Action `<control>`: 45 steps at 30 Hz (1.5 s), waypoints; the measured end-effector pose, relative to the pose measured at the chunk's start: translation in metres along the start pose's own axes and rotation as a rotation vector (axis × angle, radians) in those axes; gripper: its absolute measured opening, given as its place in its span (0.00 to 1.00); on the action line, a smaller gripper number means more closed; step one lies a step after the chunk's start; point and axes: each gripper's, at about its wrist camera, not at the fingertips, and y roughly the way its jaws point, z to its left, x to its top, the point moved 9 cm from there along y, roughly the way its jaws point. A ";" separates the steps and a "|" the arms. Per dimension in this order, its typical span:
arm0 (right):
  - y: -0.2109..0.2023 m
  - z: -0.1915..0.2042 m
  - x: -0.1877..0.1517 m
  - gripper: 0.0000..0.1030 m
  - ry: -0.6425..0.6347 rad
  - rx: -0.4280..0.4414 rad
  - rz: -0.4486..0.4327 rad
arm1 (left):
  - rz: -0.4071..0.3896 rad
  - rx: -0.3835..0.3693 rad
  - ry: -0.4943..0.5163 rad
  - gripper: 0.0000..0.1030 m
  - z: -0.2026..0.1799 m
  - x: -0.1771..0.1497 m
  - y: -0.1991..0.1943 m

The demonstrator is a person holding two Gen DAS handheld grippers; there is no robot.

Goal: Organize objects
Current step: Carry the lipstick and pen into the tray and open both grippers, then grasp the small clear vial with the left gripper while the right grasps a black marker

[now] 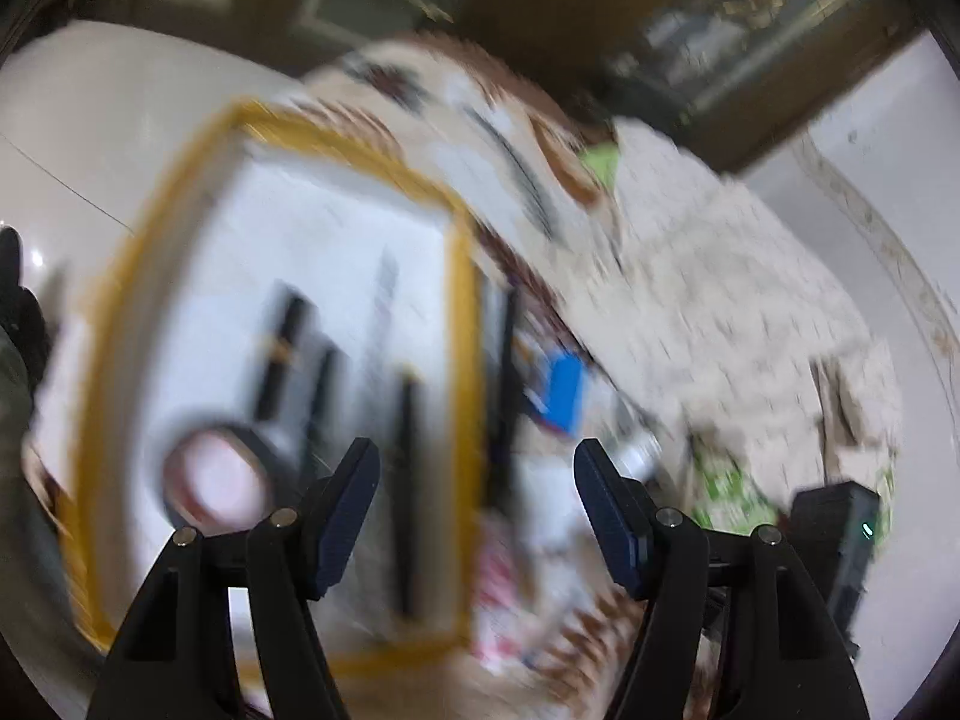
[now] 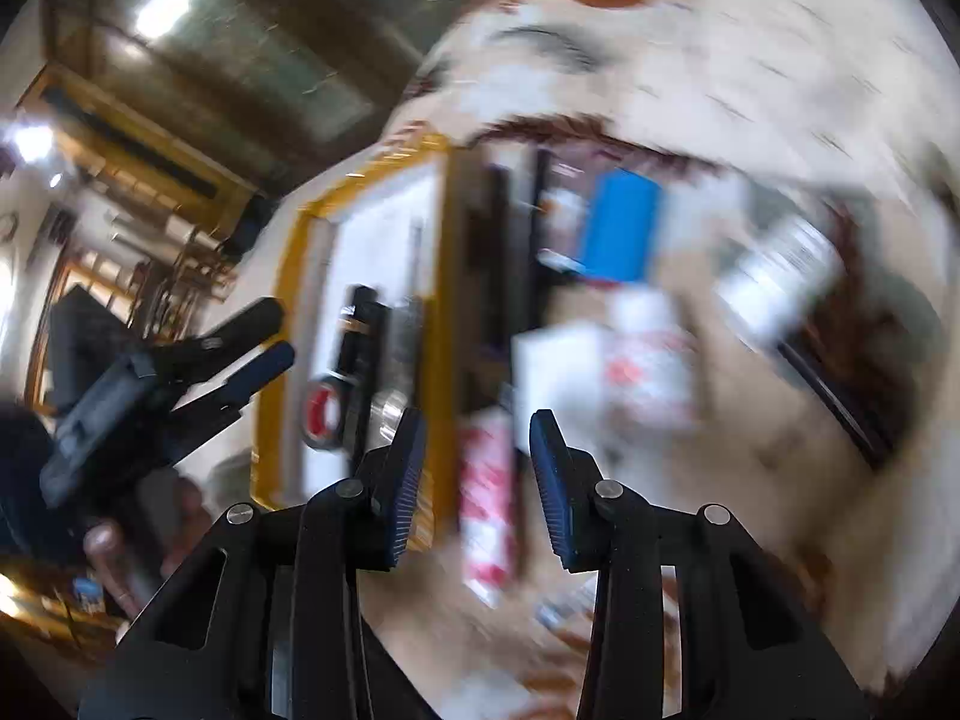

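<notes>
Heavy motion blur is smearing both fisheye views; only the gripper fingers (image 1: 351, 516) are staying sharp. Bright ceiling lights (image 2: 162, 9) are glaring in the right wrist view's upper left corner, and the white tray (image 1: 288, 252) is washing out pale. Dark vignetting is curving around every edge, bending straight lines.

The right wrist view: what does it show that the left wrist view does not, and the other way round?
Only the right wrist view shows the left gripper from outside, with a hand below it, and the right gripper open and empty. Only the left wrist view shows the floor. Both show the yellow-rimmed tray with a tape roll and dark pens, and a blue box beside it.
</notes>
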 end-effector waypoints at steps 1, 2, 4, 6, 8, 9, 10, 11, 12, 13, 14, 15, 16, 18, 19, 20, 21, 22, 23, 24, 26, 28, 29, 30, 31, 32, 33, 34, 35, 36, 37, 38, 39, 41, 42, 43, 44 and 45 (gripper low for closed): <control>-0.006 -0.011 -0.005 0.35 0.026 -0.007 0.000 | 0.028 -0.025 0.043 0.66 -0.015 -0.014 0.006; -0.011 -0.023 -0.010 0.35 0.049 -0.026 -0.004 | 0.043 -0.026 0.076 0.66 -0.022 -0.023 0.010; -0.020 -0.041 -0.018 0.35 0.059 -0.061 -0.002 | 0.069 0.001 0.161 0.66 -0.031 -0.045 0.018; -0.024 -0.058 -0.026 0.35 0.086 -0.094 0.020 | 0.101 0.033 0.210 0.66 -0.031 -0.058 0.027; -0.027 -0.065 -0.030 0.35 0.098 -0.098 0.027 | 0.096 0.067 0.236 0.66 -0.028 -0.060 0.028; -0.032 -0.070 -0.030 0.35 0.099 -0.122 0.017 | 0.093 0.075 0.241 0.66 -0.027 -0.060 0.028; -0.037 -0.076 -0.027 0.35 0.088 -0.149 -0.001 | 0.097 0.069 0.244 0.66 -0.027 -0.060 0.028; -0.042 -0.080 -0.020 0.35 0.072 -0.169 -0.021 | 0.107 0.057 0.256 0.66 -0.030 -0.063 0.028; -0.047 -0.086 -0.012 0.35 0.060 -0.199 -0.044 | 0.112 0.054 0.271 0.66 -0.032 -0.065 0.029; -0.049 -0.092 -0.006 0.35 0.052 -0.220 -0.055 | 0.116 0.056 0.289 0.66 -0.035 -0.068 0.030; -0.052 -0.097 0.002 0.35 0.042 -0.237 -0.063 | 0.119 0.058 0.310 0.66 -0.037 -0.071 0.030; -0.053 -0.102 0.008 0.35 0.031 -0.240 -0.064 | 0.122 0.057 0.334 0.66 -0.041 -0.074 0.031; -0.053 -0.105 0.013 0.35 0.020 -0.246 -0.065 | 0.126 0.055 0.350 0.66 -0.044 -0.075 0.032; -0.053 -0.110 0.020 0.35 -0.022 -0.281 -0.069 | 0.135 0.060 0.382 0.66 -0.046 -0.080 0.034; -0.049 -0.111 0.022 0.35 -0.052 -0.292 -0.061 | 0.141 0.066 0.389 0.66 -0.047 -0.081 0.036; -0.046 -0.111 0.023 0.35 -0.072 -0.302 -0.058 | 0.154 0.069 0.394 0.66 -0.047 -0.083 0.038; -0.043 -0.112 0.025 0.35 -0.095 -0.313 -0.057 | 0.160 0.071 0.396 0.66 -0.046 -0.083 0.040; -0.039 -0.114 0.026 0.35 -0.110 -0.321 -0.051 | 0.164 0.075 0.395 0.66 -0.046 -0.083 0.041; -0.034 -0.117 0.026 0.35 -0.119 -0.334 -0.041 | 0.169 0.078 0.393 0.66 -0.045 -0.084 0.042; -0.029 -0.121 0.025 0.35 -0.124 -0.344 -0.026 | 0.177 0.080 0.392 0.66 -0.044 -0.084 0.043; -0.021 -0.126 0.017 0.28 -0.126 -0.349 0.005 | 0.192 0.085 0.391 0.66 -0.042 -0.086 0.045; -0.021 -0.120 0.006 0.15 -0.174 -0.360 0.006 | 0.197 0.087 0.402 0.66 -0.043 -0.089 0.047; -0.021 -0.118 0.001 0.10 -0.181 -0.364 0.014 | 0.196 0.090 0.413 0.66 -0.044 -0.090 0.047; -0.020 -0.114 -0.007 0.10 -0.170 -0.335 0.029 | 0.189 0.091 0.439 0.66 -0.048 -0.092 0.047; -0.021 -0.111 -0.011 0.10 -0.164 -0.307 0.032 | 0.184 0.091 0.455 0.66 -0.051 -0.093 0.046; -0.021 -0.107 -0.016 0.10 -0.161 -0.282 0.034 | 0.178 0.090 0.481 0.66 -0.054 -0.096 0.046; -0.020 -0.103 -0.022 0.10 -0.152 -0.259 0.045 | 0.177 0.091 0.508 0.66 -0.058 -0.099 0.046; -0.018 -0.101 -0.026 0.10 -0.144 -0.244 0.051 | 0.185 0.094 0.526 0.65 -0.059 -0.102 0.047; -0.017 -0.099 -0.029 0.10 -0.132 -0.230 0.054 | 0.193 0.099 0.537 0.65 -0.060 -0.105 0.048; -0.017 -0.099 -0.031 0.10 -0.124 -0.228 0.055 | 0.201 0.105 0.546 0.65 -0.060 -0.107 0.049; -0.017 -0.099 -0.032 0.10 -0.116 -0.230 0.053 | 0.205 0.106 0.547 0.65 -0.060 -0.108 0.050; -0.018 -0.100 -0.031 0.10 -0.105 -0.230 0.053 | 0.212 0.100 0.548 0.64 -0.060 -0.109 0.051; -0.019 -0.101 -0.030 0.10 -0.093 -0.233 0.052 | 0.217 0.096 0.549 0.64 -0.061 -0.110 0.051; -0.018 -0.100 -0.031 0.10 -0.086 -0.241 0.053 | 0.234 0.088 0.557 0.61 -0.065 -0.113 0.053; -0.018 -0.100 -0.032 0.10 -0.083 -0.243 0.054 | 0.249 0.083 0.571 0.58 -0.068 -0.117 0.055; -0.015 -0.100 -0.029 0.10 -0.072 -0.242 0.053 | 0.263 0.083 0.584 0.55 -0.070 -0.121 0.057; -0.016 -0.100 -0.030 0.10 -0.060 -0.239 0.053 | 0.283 0.096 0.605 0.50 -0.071 -0.126 0.061; -0.016 -0.100 -0.030 0.10 -0.053 -0.236 0.053 | 0.309 0.122 0.630 0.45 -0.070 -0.132 0.067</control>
